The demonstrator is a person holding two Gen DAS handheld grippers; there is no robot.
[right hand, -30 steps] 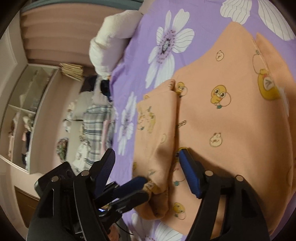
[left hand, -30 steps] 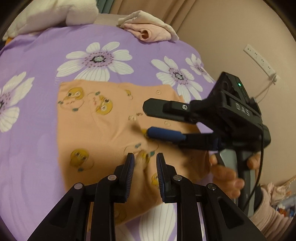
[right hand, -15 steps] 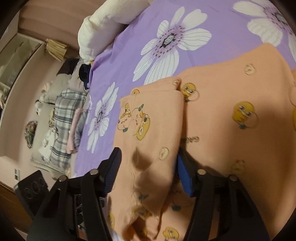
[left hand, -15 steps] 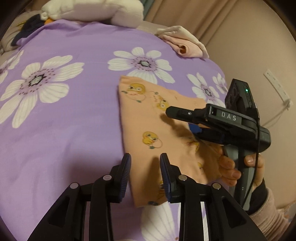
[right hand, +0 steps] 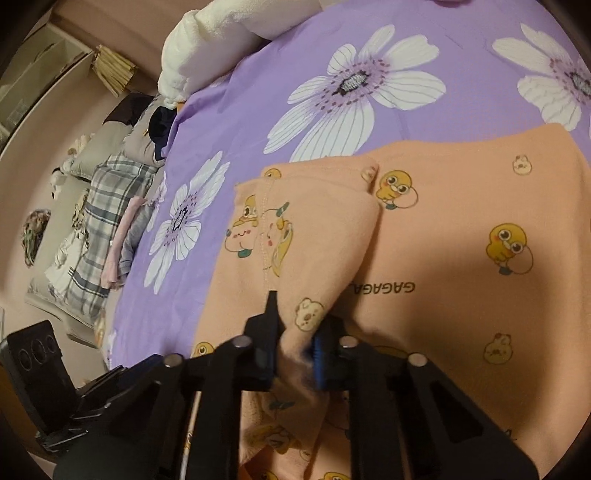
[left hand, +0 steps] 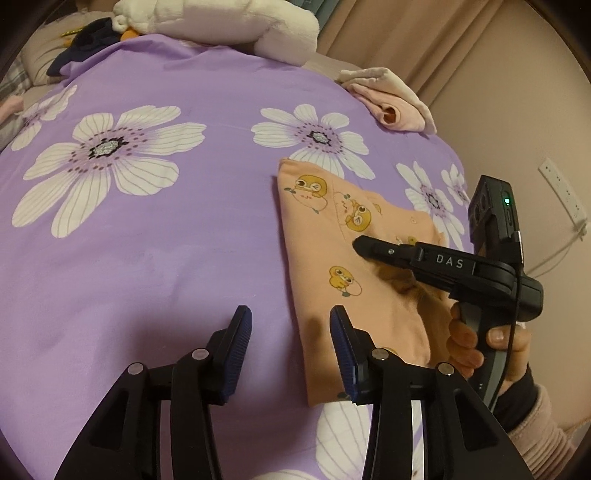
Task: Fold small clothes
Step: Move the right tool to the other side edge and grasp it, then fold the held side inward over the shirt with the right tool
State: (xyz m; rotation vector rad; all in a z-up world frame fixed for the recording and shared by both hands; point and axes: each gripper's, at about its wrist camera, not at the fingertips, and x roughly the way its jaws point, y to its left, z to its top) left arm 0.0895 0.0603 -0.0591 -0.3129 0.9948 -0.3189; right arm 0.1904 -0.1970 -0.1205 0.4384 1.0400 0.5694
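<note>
A small orange garment with yellow duck prints (left hand: 332, 236) lies on the purple flowered bedspread (left hand: 166, 236); it also fills the right wrist view (right hand: 461, 229). One flap is folded over its left part (right hand: 306, 236). My right gripper (right hand: 293, 339) is shut on a raised fold of that flap; in the left wrist view it (left hand: 373, 249) sits over the garment's right side. My left gripper (left hand: 290, 339) is open and empty, hovering above the garment's near left edge.
A crumpled pink and white garment (left hand: 391, 99) lies at the bed's far right. A white plush pillow (left hand: 229, 26) lies along the far edge. Plaid bedding and clothes (right hand: 99, 225) lie beyond the bed's left side. A wall with a socket strip (left hand: 561, 192) stands at the right.
My right gripper has closed on a fold of the orange garment. My left gripper has opened wider and drawn back to the left, off the garment.
</note>
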